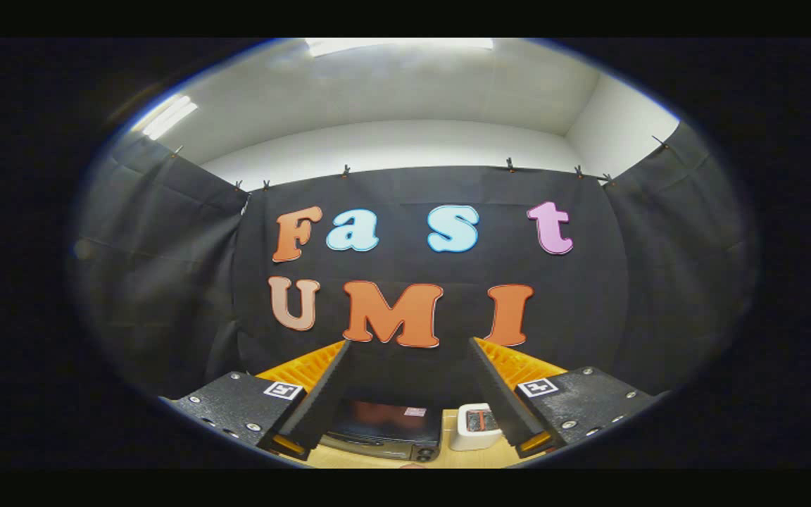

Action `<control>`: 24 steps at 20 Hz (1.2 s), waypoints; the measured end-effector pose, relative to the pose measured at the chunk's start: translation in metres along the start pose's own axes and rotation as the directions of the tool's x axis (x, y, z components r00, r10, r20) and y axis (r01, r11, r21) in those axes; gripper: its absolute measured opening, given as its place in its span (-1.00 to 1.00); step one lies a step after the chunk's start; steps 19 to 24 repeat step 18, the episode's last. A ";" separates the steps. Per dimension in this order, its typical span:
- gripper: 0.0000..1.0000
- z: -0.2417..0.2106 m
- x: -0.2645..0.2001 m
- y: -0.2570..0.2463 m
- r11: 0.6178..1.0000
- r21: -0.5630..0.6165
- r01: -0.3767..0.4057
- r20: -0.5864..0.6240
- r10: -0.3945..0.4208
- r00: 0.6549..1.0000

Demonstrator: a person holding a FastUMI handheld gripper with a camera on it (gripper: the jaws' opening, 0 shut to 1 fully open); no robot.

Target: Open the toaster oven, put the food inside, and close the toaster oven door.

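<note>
- The toaster oven (384, 429) was black, its glass door dark with a reddish sheen.
- A small white toaster (474, 427) had dark slots with a touch of red.
- The tabletop (377, 459) was pale wood.
- The tool (409, 348) — fingers spread, holding nothing — bore black-and-white square markers.
- The ceiling was white.

Dark toaster oven (384, 429), door shut, sits on the table below.

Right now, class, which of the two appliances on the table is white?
The small white pop-up toaster, right of the dark toaster oven, between the open hand-held gripper's fingers.
</note>
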State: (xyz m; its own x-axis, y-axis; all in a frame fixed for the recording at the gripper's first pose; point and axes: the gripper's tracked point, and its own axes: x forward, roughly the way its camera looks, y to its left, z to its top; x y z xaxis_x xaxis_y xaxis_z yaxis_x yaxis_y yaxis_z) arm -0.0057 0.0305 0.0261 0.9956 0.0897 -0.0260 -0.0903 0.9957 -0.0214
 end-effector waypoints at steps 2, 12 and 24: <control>0.90 0.001 0.000 -0.002 1.000 0.000 -0.002 0.000 0.002 1.000; 0.90 0.017 -0.003 -0.014 1.000 -0.010 0.011 0.072 -0.010 0.997; 0.91 0.016 -0.006 -0.008 0.999 -0.045 -0.001 0.080 0.005 0.997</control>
